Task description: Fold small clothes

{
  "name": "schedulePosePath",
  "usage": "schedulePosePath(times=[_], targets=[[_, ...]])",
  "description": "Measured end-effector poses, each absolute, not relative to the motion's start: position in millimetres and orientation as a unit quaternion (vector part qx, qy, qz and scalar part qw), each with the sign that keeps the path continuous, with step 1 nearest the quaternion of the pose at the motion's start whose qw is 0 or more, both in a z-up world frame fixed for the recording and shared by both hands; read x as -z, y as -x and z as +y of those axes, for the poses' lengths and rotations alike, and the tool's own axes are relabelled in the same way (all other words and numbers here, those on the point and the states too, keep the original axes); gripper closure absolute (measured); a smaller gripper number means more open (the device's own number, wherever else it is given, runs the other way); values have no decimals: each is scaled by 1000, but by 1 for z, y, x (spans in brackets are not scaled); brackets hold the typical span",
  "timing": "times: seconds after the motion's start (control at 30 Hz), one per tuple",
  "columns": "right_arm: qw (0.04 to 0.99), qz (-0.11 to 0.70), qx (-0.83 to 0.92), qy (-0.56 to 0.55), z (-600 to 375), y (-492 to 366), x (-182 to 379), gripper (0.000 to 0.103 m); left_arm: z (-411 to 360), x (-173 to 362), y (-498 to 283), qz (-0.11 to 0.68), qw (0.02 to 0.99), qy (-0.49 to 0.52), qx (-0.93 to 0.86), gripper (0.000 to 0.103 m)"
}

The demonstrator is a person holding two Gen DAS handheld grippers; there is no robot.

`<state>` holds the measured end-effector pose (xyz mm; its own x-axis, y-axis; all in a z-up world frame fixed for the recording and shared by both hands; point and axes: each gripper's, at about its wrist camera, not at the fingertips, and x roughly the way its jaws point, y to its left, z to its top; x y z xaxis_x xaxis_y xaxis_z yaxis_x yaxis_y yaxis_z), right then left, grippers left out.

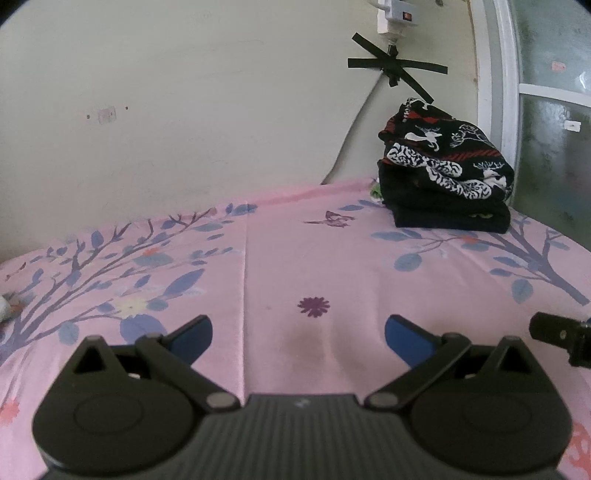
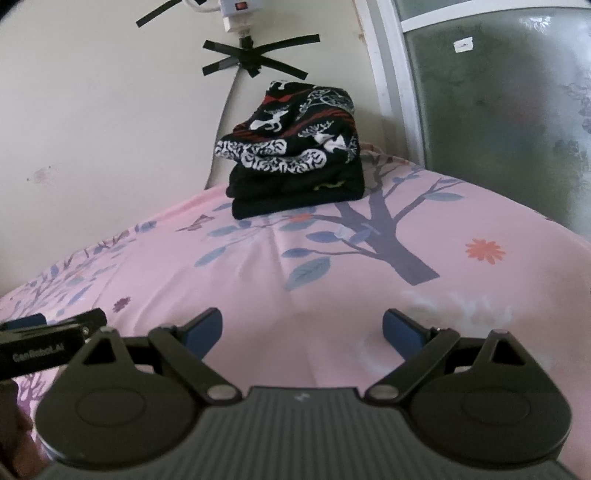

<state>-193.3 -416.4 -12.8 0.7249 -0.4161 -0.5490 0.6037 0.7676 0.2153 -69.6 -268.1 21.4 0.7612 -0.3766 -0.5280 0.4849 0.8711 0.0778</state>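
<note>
A stack of folded dark clothes (image 1: 445, 173) sits at the far right of the pink floral bedsheet (image 1: 280, 258), against the wall. Its top piece is black with white deer and red stripes. The stack also shows in the right wrist view (image 2: 295, 162), far centre. My left gripper (image 1: 298, 334) is open and empty, low over the sheet, well short of the stack. My right gripper (image 2: 303, 330) is open and empty, also over bare sheet. The right gripper's side shows at the right edge of the left wrist view (image 1: 561, 336); the left gripper shows in the right wrist view (image 2: 48, 339).
A cream wall (image 1: 184, 110) runs behind the bed, with black tape crosses (image 1: 395, 68) and a white power adapter (image 1: 397, 14). A white-framed frosted glass door (image 2: 498, 110) stands at the right. A small pale object (image 1: 5, 306) lies at the sheet's left edge.
</note>
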Motion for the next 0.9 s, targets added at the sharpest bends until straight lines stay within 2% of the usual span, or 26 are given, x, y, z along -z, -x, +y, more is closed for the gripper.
schedulePosePath(times=[0.9], targets=[[907,252,285,-183,-415,190,13,14,-269,-18,66,276,927,-118,225,0]])
